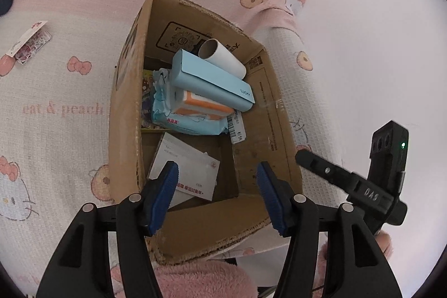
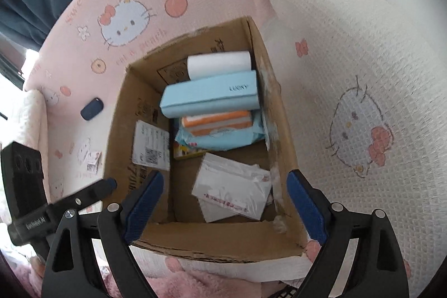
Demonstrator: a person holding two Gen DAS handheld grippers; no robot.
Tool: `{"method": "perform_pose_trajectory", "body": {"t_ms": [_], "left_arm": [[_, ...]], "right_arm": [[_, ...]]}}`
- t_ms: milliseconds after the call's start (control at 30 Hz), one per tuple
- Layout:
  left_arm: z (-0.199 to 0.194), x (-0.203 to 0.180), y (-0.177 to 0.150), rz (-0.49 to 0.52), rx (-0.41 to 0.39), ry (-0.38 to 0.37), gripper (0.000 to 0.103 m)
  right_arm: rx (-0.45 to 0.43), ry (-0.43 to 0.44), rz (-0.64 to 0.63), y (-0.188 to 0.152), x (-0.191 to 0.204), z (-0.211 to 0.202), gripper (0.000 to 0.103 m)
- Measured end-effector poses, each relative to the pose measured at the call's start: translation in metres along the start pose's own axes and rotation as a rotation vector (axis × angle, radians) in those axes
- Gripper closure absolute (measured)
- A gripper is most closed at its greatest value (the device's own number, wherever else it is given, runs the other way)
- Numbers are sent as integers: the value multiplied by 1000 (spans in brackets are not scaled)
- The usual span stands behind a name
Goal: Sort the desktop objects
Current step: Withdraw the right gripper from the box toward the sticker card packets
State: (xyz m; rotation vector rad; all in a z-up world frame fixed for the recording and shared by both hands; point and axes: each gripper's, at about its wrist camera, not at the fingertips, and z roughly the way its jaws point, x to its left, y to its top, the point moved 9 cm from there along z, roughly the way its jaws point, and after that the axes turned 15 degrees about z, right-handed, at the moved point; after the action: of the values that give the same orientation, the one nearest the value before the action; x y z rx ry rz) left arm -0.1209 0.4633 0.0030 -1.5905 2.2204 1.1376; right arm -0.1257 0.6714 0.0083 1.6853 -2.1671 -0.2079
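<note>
1. Inside the cardboard box (image 1: 195, 225): blue case (image 1: 212, 80) on top of an orange-striped pack (image 1: 206, 104) and a soft wipes pouch (image 1: 190, 122), white tube (image 1: 223, 57) just behind the case, an envelope (image 1: 187, 172) on the box floor nearer the tools.
2. Outside the box, on the cartoon-print cloth (image 2: 349, 74) to its left: sticker card (image 1: 29, 42) and dark pod (image 2: 92, 108), well apart from it.
3. Likely light and flat, that card; best pinched by an edge. Pod rounded, possibly slippery; best taken across its narrow width.
4. Left tool (image 1: 218, 194) spread wide, empty, above the box's near part.
5. Right tool (image 2: 226, 203) spread wide too, holding nothing, straddling the box's near end.
</note>
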Motion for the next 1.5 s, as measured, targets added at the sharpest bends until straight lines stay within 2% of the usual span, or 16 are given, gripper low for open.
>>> {"method": "perform_pose_trajectory", "body": {"t_ms": [133, 333, 467, 733, 933, 1100, 1333, 1500], "left_arm": [[-19, 5, 0, 0, -22, 11, 40], [-70, 30, -1, -23, -88, 36, 39], [-106, 60, -5, -60, -133, 53, 31], [-160, 136, -16, -162, -190, 81, 30], [-187, 198, -35, -270, -222, 111, 30], [-201, 253, -56, -365, -249, 149, 30], [-202, 322, -93, -485, -234, 183, 30], [-197, 353, -107, -474, -212, 225, 29]], "right_arm": [[-9, 10, -22, -7, 27, -12, 14], [-32, -1, -116, -30, 88, -33, 14], [-47, -8, -172, -49, 129, -39, 13], [-69, -24, -317, -94, 220, -34, 13], [-1, -10, -387, -128, 269, 1, 12], [66, -19, -443, -152, 295, 40, 12], [134, 21, -369, -167, 303, 105, 12], [181, 50, -316, -177, 309, 151, 12]]}}
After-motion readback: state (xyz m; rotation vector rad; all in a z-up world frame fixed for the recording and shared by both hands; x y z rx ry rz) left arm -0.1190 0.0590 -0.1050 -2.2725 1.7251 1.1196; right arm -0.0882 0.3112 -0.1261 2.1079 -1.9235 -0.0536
